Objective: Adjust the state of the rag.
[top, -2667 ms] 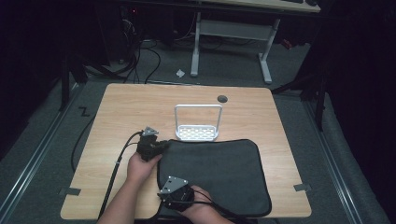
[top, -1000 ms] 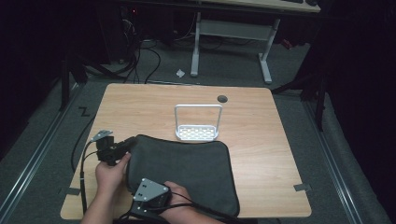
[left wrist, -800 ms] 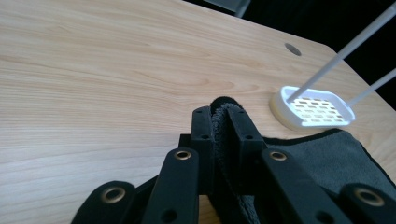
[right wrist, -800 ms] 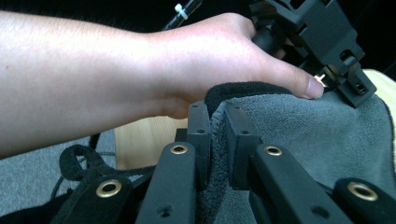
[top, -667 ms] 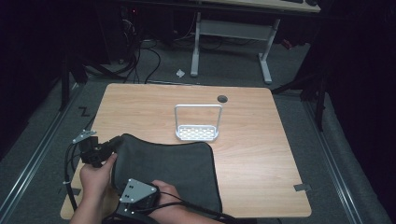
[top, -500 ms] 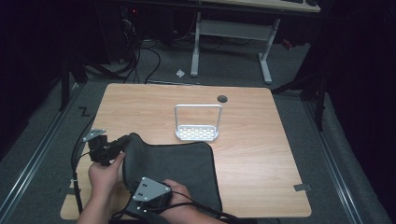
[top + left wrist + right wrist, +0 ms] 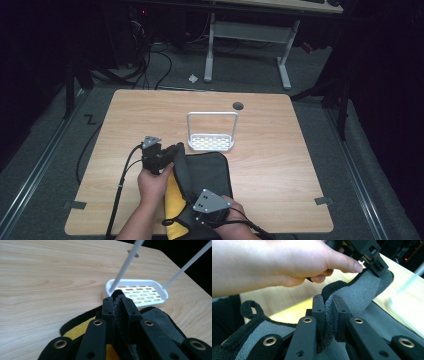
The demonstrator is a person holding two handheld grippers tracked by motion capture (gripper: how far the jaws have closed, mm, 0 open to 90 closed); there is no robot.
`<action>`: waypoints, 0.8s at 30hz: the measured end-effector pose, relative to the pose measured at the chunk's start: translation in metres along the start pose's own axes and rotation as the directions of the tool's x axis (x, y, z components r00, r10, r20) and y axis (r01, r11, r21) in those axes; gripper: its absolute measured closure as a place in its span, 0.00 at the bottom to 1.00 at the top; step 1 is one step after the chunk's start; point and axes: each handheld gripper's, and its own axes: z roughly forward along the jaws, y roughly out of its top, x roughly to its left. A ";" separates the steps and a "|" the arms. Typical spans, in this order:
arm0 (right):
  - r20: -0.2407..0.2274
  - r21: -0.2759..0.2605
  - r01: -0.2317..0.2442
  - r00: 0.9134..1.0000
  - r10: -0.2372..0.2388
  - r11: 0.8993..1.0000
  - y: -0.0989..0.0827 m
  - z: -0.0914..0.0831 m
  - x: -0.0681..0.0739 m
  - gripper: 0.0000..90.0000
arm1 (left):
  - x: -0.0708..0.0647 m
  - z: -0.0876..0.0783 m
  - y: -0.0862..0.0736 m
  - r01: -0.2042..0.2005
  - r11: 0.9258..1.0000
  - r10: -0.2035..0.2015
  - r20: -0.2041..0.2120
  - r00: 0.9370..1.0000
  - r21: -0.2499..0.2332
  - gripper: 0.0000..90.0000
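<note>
Since the earlier frames the dark grey cloth (image 7: 205, 172) has gone from lying spread across the near half of the table (image 7: 300, 165) to being folded over on itself, baring its yellow underside (image 7: 172, 200) at about 7 o'clock from the table's middle; both hands have swung back toward the centre after pulling out to the left edge. The cloth now sits just at 6 o'clock of the white rack (image 7: 211, 135), close to it. The left gripper (image 7: 119, 305) is clenched on a raised edge of the cloth, held low over the table with the left hand (image 7: 152, 182) wrapped around it, pointing toward the rack. The right gripper (image 7: 328, 312) pinches the same fold nearer the table's front edge, its jaws tight on the grey pile, with the right hand (image 7: 232, 217) at roughly 6 o'clock
</note>
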 end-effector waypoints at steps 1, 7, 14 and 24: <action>0.005 0.004 -0.007 1.000 0.007 1.000 -0.003 -0.002 -0.003 0.92 | -0.003 0.003 0.000 -0.004 1.000 0.004 0.003 1.000 0.001 0.91; 0.030 0.019 -0.013 0.999 0.012 1.000 -0.014 -0.015 -0.009 0.92 | -0.020 0.012 0.003 -0.025 1.000 0.025 0.021 0.999 0.000 0.91; 0.068 0.049 -0.011 0.998 0.008 0.999 -0.026 -0.031 -0.015 0.91 | -0.038 0.025 0.004 -0.074 0.996 0.072 0.049 0.996 0.044 0.90; 0.091 0.095 -0.049 0.995 0.041 0.994 -0.045 -0.043 -0.022 0.91 | -0.057 0.044 0.003 -0.111 0.990 0.105 0.059 0.993 0.092 0.90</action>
